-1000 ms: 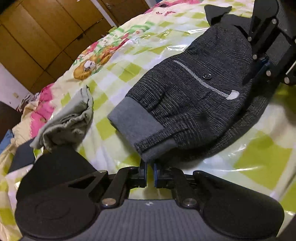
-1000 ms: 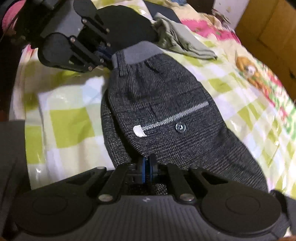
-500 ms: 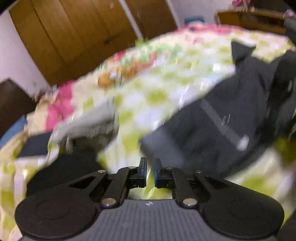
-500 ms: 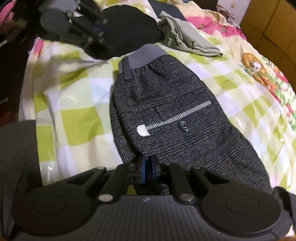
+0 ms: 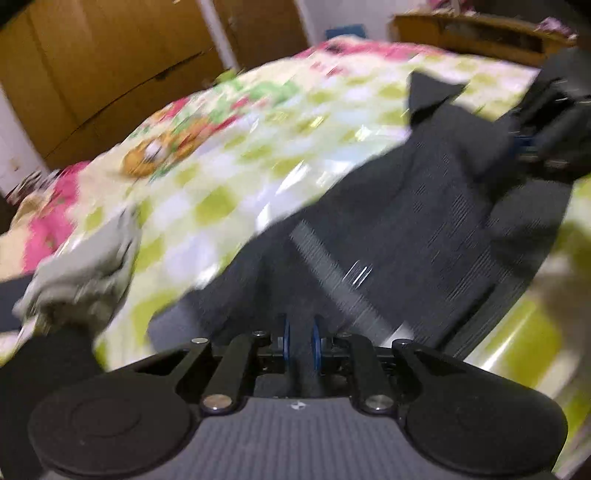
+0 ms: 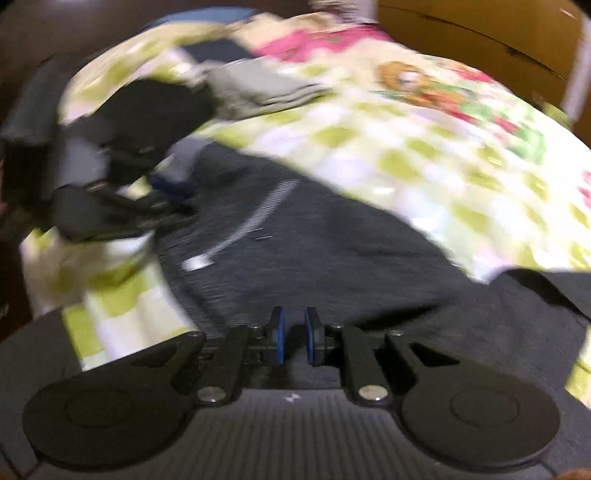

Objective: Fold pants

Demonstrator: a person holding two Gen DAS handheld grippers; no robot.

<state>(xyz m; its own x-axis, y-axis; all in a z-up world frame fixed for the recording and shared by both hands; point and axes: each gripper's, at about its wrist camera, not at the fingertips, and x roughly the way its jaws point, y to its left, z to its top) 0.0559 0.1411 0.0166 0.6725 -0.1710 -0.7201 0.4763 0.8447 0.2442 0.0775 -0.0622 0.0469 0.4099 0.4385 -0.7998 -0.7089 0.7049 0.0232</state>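
A bed (image 5: 229,155) under a green-checked, pink-flowered cover fills the room. Brown wooden wardrobe doors (image 5: 110,66) stand behind it beside a white wall strip (image 5: 210,33); a wooden shelf (image 5: 480,37) sits far right. Both views are blurred.

a glossy green-and-white checked bedspread with pink flowers and an orange cartoon bear (image 5: 236,158) (image 6: 424,147) covers the bed. on the bedspread lies a crumpled pale grey-green garment (image 5: 85,273) (image 6: 266,88), with a black cloth (image 6: 155,99) just beside it. beyond the bedspread stand brown wooden wardrobe doors (image 5: 110,62) (image 6: 480,33), blurred.
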